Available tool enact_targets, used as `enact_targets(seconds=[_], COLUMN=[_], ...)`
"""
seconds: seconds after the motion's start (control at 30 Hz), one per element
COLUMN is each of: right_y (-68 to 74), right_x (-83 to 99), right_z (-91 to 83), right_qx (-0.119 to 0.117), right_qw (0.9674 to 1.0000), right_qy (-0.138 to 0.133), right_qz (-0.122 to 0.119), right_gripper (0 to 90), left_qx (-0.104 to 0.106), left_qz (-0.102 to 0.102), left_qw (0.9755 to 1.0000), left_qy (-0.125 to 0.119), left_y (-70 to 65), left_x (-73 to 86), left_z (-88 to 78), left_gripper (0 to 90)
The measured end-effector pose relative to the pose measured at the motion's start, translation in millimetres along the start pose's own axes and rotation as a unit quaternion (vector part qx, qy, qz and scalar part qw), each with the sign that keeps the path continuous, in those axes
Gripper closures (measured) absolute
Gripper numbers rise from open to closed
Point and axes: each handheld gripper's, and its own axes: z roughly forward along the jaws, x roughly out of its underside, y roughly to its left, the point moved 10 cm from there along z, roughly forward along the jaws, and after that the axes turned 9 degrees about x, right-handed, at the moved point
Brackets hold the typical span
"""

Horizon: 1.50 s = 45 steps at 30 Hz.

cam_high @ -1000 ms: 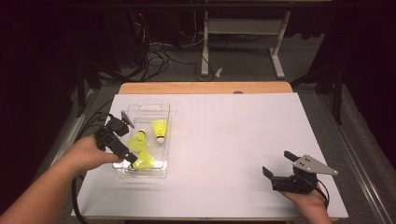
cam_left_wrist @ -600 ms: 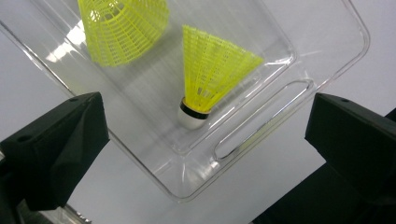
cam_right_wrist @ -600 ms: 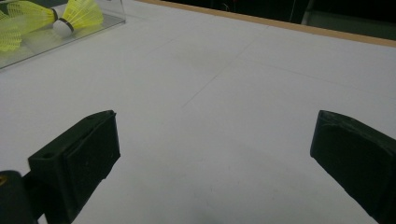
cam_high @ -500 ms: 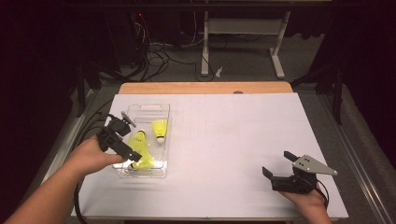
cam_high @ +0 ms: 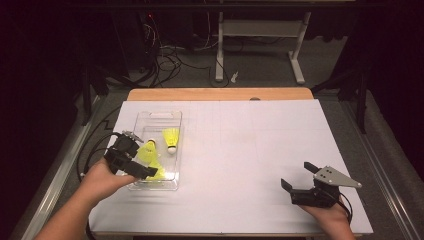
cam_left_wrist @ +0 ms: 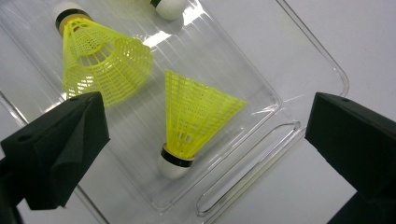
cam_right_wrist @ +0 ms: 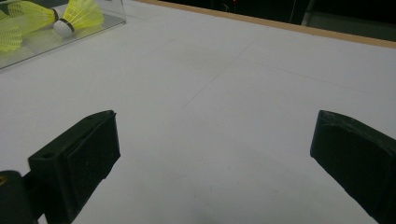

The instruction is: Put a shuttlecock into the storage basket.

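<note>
Left hand-held gripper (cam_left_wrist: 205, 154) lower now, wide open over shuttlecock (cam_left_wrist: 194, 119)

Count on my desk: three shuttlecocks, one tray, two tongs.

I count three yellow shuttlecocks (cam_high: 171, 138) (cam_high: 146, 151) (cam_high: 157, 172) in one clear plastic tray (cam_high: 159, 116), plus my left tongs (cam_high: 131, 161) and right tongs (cam_high: 296, 176) over a single white desk (cam_high: 250, 150).
</note>
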Motion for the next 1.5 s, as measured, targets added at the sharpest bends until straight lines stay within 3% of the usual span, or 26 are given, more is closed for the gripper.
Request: enact_targets(seconds=[0.13, 0.17, 0.2, 0.3, 0.37, 0.4, 0.5, 0.6, 0.67, 0.8, 1.0, 1.2, 1.33, 1.4, 1.5], right_y=[0.8, 1.0, 1.2, 1.1, -0.4, -1.3, -3.4, -4.1, -4.1, -2.7, -0.9, -0.9, -2.4, -3.6, -4.6], right_x=[-0.7, -0.6, -0.4, -0.3, -0.6, -0.5, -0.5, -0.2, 0.1, 0.6, 0.8, 1.2, 1.2, 0.8, 0.1], right_z=[-0.1, 0.0, 0.1, 0.0, 0.0, -0.1, -0.9, -1.0, -0.4, 0.8, 1.8, 1.4, 0.6, -0.1, -0.9], right_qx=[0.000, 0.000, 0.000, 0.000, 0.001, 0.002, 0.003, 0.004, 0.005, 0.004, 0.003, 0.004, 0.008, 0.011, 0.014], right_qw=[1.0000, 1.0000, 1.0000, 1.0000, 1.0000, 1.0000, 1.0000, 1.0000, 1.0000, 1.0000, 1.0000, 1.0000, 0.9999, 0.9999, 0.9998], right_qy=[0.000, 0.000, 0.000, 0.000, -0.002, -0.001, -0.002, -0.002, -0.001, 0.001, 0.002, 0.002, 0.001, -0.002, -0.005], right_qz=[-0.001, -0.001, -0.001, -0.001, 0.000, 0.003, 0.005, 0.006, 0.006, 0.005, 0.003, 0.005, 0.009, 0.009, 0.012], right_gripper=[2.0, 2.0, 2.0, 2.0, 2.0, 2.0, 2.0, 2.0, 2.0, 2.0, 2.0, 1.9, 1.9, 1.8, 1.6], left_qx=[0.008, 0.000, -0.006, 0.007, 0.005, 0.011, 0.010, 0.018, 0.021, 0.017, 0.010, 0.003, 0.009, 0.013, 0.020], left_qz=[-0.002, 0.002, 0.006, 0.005, 0.013, 0.000, -0.007, 0.009, 0.007, 0.014, 0.023, 0.032, 0.039, 0.047, 0.059], left_qw=[0.9994, 0.9993, 0.9989, 0.9966, 0.9960, 0.9950, 0.9935, 0.9941, 0.9934, 0.9889, 0.9852, 0.9778, 0.9686, 0.9624, 0.9551], left_qy=[-0.034, -0.037, -0.047, -0.081, -0.089, -0.099, -0.113, -0.107, -0.113, -0.147, -0.170, -0.207, -0.245, -0.267, -0.290], left_y=[-3.0, -2.4, -2.0, -4.7, -4.1, -7.3, -8.2, -4.5, -3.4, -3.2, -3.8, -5.2, -6.5, -7.9, -11.3], left_x=[-1.3, -1.5, -2.6, -6.0, -6.0, -6.0, -5.6, 0.6, 3.4, 4.9, 5.3, 4.6, 4.6, 4.6, 6.2], left_z=[0.8, 0.8, 0.3, -1.0, 2.2, 5.8, 17.1, 21.6, 24.8, 24.6, 23.2, 21.8, 17.7, 14.9, 9.3], left_gripper=[0.6, 0.6, 0.6, 1.0, 1.4, 1.4, 1.4, 1.1, 1.0, 1.1, 0.7, 0.6, 0.4, 0.5, 0.3])
